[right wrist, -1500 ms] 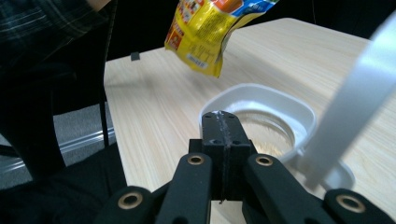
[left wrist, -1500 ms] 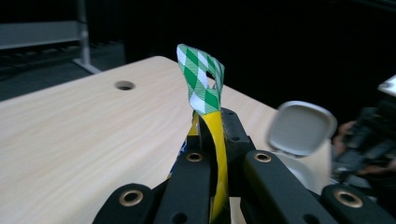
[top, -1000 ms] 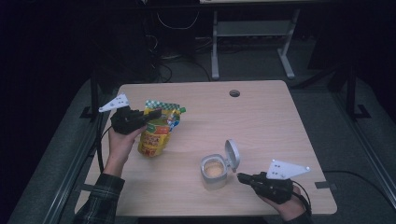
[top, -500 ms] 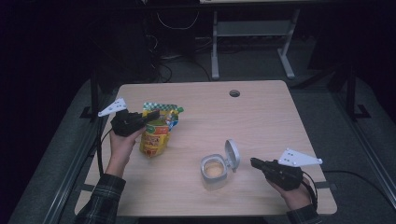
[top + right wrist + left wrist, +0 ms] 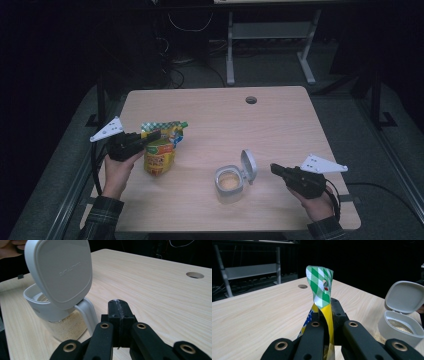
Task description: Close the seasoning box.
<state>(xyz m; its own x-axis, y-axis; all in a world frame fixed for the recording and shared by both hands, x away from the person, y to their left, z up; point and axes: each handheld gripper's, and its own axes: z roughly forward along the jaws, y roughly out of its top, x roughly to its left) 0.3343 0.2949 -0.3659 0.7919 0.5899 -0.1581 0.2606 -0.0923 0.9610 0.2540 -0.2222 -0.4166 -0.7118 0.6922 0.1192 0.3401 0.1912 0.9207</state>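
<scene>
Your left gripper [image 5: 150,137] clenched the crumpled green-checked top of the yellow foil pouch [image 5: 160,150], standing at the left of the pale wood-grain table [image 5: 280,125]. Near the front edge stood the clear jar of beige powder [image 5: 231,184], its rounded white flip lid [image 5: 248,165] raised. Just right of it, your right gripper [image 5: 276,169] was pressed closed, empty.

Brightly lit table [image 5: 210,120], dark surroundings, soft shadows, near tongs slightly blurred
</scene>
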